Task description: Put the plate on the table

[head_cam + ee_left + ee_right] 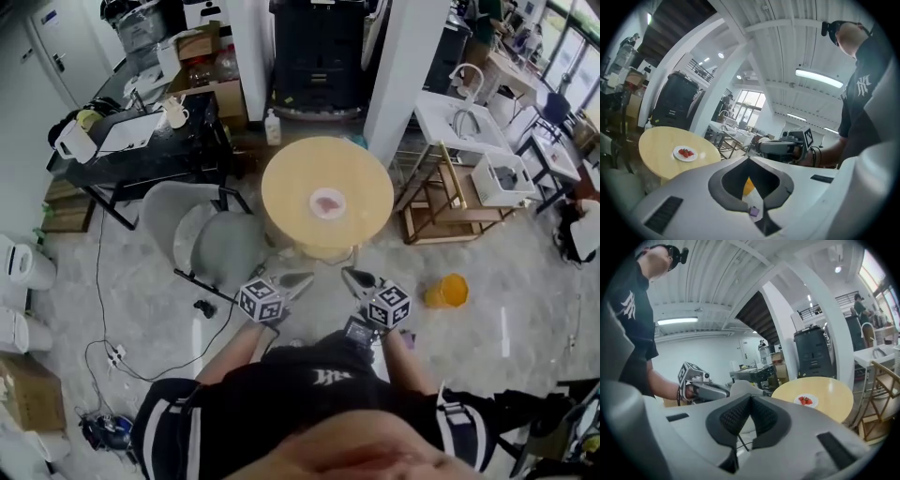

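A white plate (327, 202) with red strawberries on it sits near the middle of the round wooden table (291, 178). It also shows as the plate (685, 153) in the left gripper view and the plate (806, 401) in the right gripper view, resting on the tabletop. My left gripper (300, 279) and right gripper (351, 275) hang side by side close to my body, short of the table's near edge and well apart from the plate. Both are shut with nothing between the jaws.
A grey chair (202, 239) stands left of the table. An orange bucket (447, 292) is on the floor to the right. A wooden rack (450, 202) and a white column (408, 66) stand beyond the table's right side, a black desk (141, 150) at back left.
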`<action>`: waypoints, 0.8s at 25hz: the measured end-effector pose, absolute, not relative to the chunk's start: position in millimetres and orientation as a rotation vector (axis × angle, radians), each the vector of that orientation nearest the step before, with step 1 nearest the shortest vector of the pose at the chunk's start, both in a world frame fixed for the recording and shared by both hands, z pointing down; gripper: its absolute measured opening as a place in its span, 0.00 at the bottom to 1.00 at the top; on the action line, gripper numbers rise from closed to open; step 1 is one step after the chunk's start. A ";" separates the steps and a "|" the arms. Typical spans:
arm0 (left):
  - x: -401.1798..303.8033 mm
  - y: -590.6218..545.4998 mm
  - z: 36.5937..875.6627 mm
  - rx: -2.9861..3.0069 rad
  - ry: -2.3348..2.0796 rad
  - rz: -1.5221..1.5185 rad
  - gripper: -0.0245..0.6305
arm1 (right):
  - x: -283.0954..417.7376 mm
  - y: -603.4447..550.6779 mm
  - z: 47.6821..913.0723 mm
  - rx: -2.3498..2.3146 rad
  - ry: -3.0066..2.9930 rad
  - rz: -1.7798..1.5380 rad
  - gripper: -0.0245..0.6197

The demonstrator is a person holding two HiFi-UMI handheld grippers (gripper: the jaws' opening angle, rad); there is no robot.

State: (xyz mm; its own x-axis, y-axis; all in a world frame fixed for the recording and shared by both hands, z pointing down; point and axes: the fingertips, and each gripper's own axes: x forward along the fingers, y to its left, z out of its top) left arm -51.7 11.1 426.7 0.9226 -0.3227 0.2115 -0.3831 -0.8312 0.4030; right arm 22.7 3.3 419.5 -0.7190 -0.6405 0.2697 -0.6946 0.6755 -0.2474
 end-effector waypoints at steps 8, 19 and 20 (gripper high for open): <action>-33.9 63.3 412.1 2.677 -0.548 0.234 0.04 | 24.6 72.3 408.1 0.800 -2.825 0.455 0.04; 22.9 185.4 406.1 2.637 -0.508 0.244 0.04 | 89.3 214.7 436.5 0.766 -2.800 0.575 0.04; 20.5 195.1 412.2 2.629 -0.517 0.243 0.04 | 93.1 219.1 441.6 0.772 -2.801 0.572 0.04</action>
